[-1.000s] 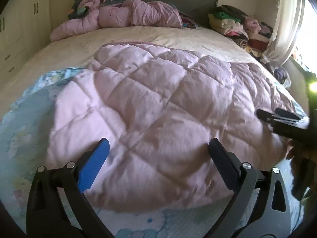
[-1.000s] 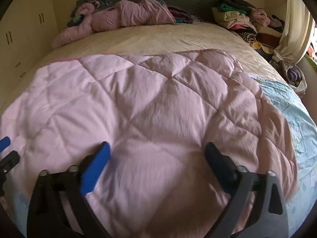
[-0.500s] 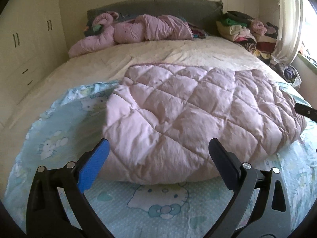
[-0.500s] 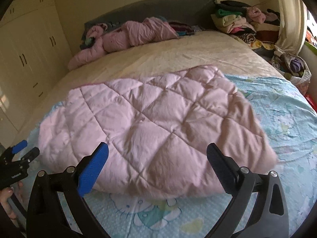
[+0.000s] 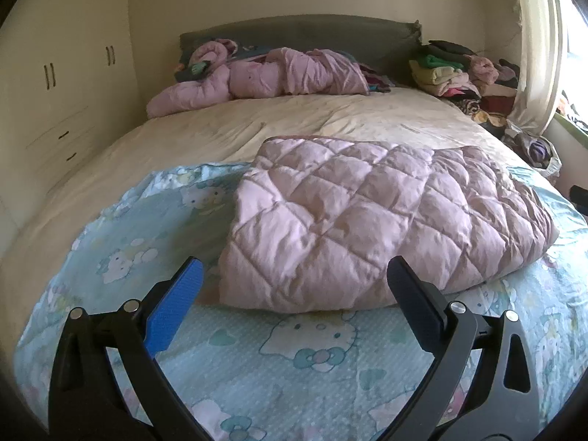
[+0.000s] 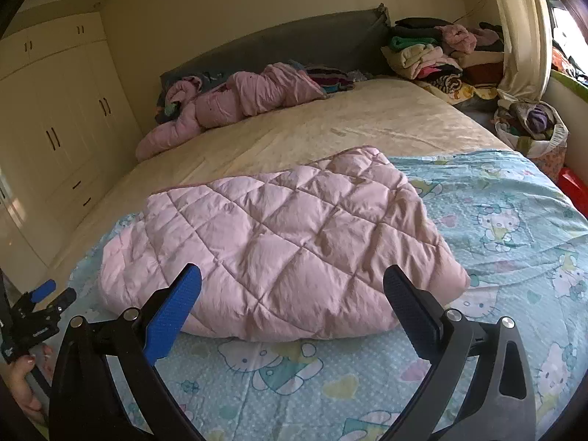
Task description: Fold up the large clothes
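Note:
A pink quilted garment (image 5: 371, 220) lies folded flat on a light blue cartoon-print sheet (image 5: 312, 360) at the near end of the bed; it also shows in the right wrist view (image 6: 279, 253). My left gripper (image 5: 294, 297) is open and empty, held back just short of the garment's near edge. My right gripper (image 6: 292, 297) is open and empty, also just short of that edge. The left gripper also shows at the left edge of the right wrist view (image 6: 51, 296).
A crumpled pink jacket (image 5: 257, 77) lies by the grey headboard (image 5: 301, 33). Stacked folded clothes (image 6: 433, 55) sit at the far right. A bag of clothes (image 6: 533, 125) stands beside the bed. Cream wardrobes (image 6: 55, 121) line the left wall. The far mattress (image 5: 294, 117) is beige.
Both grippers have pulled back and up from over the pink garment. It now lies whole in view ahead of them. Both stay open.

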A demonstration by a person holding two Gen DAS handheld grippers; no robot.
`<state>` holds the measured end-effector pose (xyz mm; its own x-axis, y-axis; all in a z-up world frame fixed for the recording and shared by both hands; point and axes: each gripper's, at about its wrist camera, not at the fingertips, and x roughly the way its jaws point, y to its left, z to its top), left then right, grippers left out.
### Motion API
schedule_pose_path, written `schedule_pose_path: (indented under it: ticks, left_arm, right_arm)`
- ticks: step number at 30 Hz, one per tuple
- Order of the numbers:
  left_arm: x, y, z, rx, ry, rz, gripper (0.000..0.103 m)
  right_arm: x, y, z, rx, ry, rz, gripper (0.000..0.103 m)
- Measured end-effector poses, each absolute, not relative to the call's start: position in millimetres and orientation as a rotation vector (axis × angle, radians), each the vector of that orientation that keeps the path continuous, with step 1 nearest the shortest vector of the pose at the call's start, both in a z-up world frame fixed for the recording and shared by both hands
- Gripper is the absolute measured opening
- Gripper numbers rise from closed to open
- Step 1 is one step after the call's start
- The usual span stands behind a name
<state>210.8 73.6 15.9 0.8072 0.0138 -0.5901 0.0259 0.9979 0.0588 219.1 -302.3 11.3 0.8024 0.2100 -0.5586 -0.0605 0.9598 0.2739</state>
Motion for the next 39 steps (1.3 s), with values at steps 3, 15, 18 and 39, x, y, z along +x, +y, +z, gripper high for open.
schedule_pose_path:
  ticks: [3,15,18,39]
  left_arm:
    - [207,82,12,0.053,0.64,0.015,0.094]
    - [208,120,-3,-0.017,0.672,0.088,0.094]
    - [211,128,-9,-0.03,0.688,0.104,0.094]
    - [228,156,-34,-0.11,0.763,0.115,0.094]
  right_arm:
    - [213,-306,13,0.251,0.619,0.139,0.099]
    - [200,-317,4,0.28,0.634,0.108,0.099]
    - [199,-319,1,0.282,0.642,0.099,0.099]
    - [221,-327,-47,0.359,0.743,0.057,0.099]
